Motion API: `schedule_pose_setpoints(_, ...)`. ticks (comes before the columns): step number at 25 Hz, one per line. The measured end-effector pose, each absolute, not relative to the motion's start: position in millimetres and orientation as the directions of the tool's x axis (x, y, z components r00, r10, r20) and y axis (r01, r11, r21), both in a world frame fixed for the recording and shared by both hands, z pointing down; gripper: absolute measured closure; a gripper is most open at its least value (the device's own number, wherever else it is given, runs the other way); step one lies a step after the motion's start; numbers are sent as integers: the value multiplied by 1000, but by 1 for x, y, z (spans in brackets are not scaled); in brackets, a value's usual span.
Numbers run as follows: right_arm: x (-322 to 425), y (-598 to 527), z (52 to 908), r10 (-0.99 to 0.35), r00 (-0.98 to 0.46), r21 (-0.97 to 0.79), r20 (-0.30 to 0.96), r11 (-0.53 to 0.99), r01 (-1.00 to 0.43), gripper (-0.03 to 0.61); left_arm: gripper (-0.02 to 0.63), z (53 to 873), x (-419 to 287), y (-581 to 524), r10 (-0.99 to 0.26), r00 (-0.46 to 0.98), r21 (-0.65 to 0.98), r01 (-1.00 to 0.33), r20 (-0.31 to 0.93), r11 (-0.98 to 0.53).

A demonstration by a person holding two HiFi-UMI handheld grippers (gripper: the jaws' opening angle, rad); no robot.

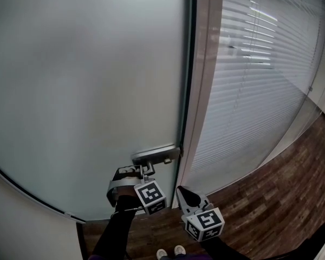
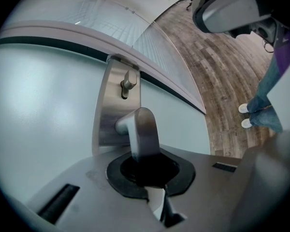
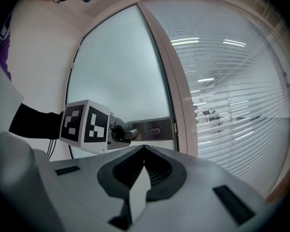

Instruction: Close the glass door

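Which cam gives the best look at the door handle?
Left gripper view: the door handle fills the centre, its lever clamped in the left tongs. Head view shows it small, partly hidden behind those tongs. Right gripper view shows it far off and side-on.

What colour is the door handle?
Shiny silver metal. The door handle shows best in the left gripper view.

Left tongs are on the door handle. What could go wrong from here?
1. The left tongs grip the smooth metal lever near its end only; a pull could slip them off.
2. The right tongs, shut and empty, hang close by the door frame where the glass door meets it; a swing might knock them.
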State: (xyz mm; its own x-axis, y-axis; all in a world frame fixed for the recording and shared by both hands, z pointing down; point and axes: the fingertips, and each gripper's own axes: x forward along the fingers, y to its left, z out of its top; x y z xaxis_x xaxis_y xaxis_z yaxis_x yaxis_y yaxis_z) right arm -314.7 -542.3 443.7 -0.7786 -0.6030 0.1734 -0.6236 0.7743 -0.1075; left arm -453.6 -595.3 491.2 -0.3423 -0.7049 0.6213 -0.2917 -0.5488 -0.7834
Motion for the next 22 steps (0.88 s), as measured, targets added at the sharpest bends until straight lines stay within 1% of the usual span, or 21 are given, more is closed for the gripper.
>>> schedule_pose_setpoints(5,-314,-542,446,-606,-774,-97,182,773,-628,588,612,487,-452,-595,-743,-336,-815,-252,579,-522)
schedule_pose_setpoints(8,-314,-541,444,-608,-773,-95,182,771,-630,588,611,492,-451,-592,-728,-314,-793,-265,609,-549)
schedule_pose_setpoints(11,-315,-539,443,-608,-774,-94,178,772,-628,588,593,497,-448,-588,-707,-285,-761,-285,648,-583)
schedule_pose_setpoints(14,-317,-539,442,-607,-777,-96,166,774,-626,588,538,500,-446,-585,-685,-268,-734,-303,677,-607)
schedule_pose_setpoints(17,-317,-538,443,-610,-771,-92,181,770,-631,588,508,499,-445,-583,-687,-255,-730,-323,681,-603)
schedule_pose_setpoints(22,-318,-539,444,-610,-770,-86,185,771,-631,588,476,487,-441,-583,-760,-218,-774,-358,612,-521)
